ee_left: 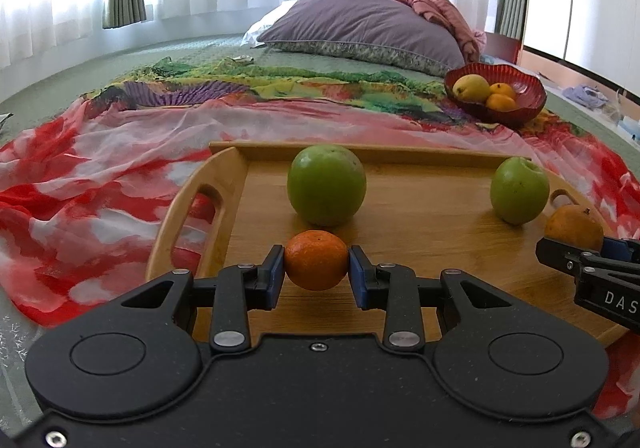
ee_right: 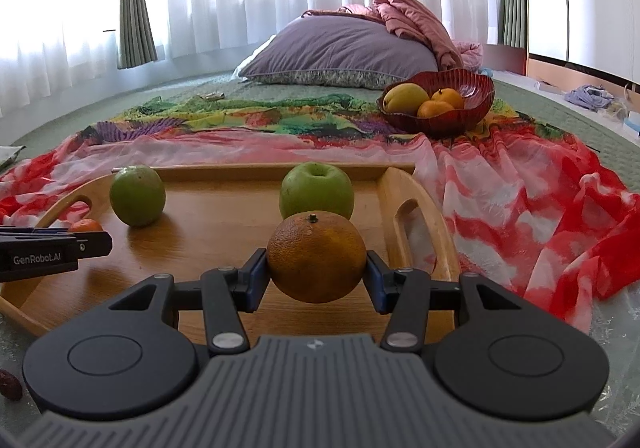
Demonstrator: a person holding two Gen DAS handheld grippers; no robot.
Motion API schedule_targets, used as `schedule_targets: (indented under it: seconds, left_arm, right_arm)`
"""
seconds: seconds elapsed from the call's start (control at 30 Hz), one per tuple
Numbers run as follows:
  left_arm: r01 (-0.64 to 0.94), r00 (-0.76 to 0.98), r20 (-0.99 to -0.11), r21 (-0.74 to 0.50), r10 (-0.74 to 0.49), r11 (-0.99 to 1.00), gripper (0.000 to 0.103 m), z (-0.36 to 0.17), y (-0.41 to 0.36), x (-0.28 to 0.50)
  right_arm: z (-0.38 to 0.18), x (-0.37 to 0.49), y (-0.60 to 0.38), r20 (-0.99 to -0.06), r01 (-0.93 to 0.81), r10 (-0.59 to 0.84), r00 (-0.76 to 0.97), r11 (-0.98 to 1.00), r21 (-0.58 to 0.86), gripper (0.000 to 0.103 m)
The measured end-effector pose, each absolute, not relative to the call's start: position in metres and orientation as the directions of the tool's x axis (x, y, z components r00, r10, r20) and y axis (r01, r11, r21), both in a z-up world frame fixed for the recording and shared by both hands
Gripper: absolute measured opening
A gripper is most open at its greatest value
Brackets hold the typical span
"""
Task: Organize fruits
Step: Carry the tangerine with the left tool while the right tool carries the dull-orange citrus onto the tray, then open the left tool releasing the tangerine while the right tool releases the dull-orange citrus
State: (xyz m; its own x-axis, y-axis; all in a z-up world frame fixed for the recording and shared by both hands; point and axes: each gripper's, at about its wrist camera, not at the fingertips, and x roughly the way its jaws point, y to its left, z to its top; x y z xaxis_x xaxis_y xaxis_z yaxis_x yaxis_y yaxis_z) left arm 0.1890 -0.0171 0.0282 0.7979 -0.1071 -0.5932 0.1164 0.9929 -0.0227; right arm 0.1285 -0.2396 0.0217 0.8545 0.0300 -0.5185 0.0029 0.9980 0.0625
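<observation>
Both tongs loaded: left tongs (ee_left: 316, 268) pinch the small bright-orange mandarin (ee_left: 316, 265) between blue pads, right tongs (ee_right: 317, 275) pinch the larger dull-orange orange (ee_right: 316, 257), both low over the rectangular wooden tray with cut-out handles (ee_right: 404, 184). Two green apples (ee_left: 326, 185) (ee_left: 519, 190) sit loose on the tray. The red ribbed glass bowl (ee_right: 476, 98), likely the drop target, sits well beyond the tray on the bed, already holding a yellow pear-like fruit (ee_right: 405, 97) and two small oranges (ee_right: 448, 98). Risks: pads grip both fruits only near the equator, so a round skin could roll out mid-carry. The bowl rests on the crumpled red-and-white floral scarf (ee_right: 520, 200) over soft bedding, so a hard drop could tip it or bounce fruit out. Lifting forward, the orange could clip the apple right behind it and send it rolling. Both tongs heading for one bowl may collide, so stagger them.
</observation>
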Motion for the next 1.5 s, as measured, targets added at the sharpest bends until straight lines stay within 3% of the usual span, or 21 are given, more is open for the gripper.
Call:
schedule_targets:
  seconds: [1.1, 1.5]
  left_arm:
    - [0.132, 0.786, -0.611, 0.021, -0.091, 0.991, 0.032, 0.023, -0.025, 0.195]
    - [0.14, 0.772, -0.628, 0.015, -0.099, 0.99, 0.033, 0.0247, -0.0231, 0.1914]
  right_arm:
    - [0.0133, 0.1357, -0.2384, -0.574, -0.01, 0.041, 0.818, 0.998, 0.056, 0.054]
    - [0.0194, 0.133, -0.2375, -0.58, -0.025, 0.042, 0.813, 0.999, 0.037, 0.059]
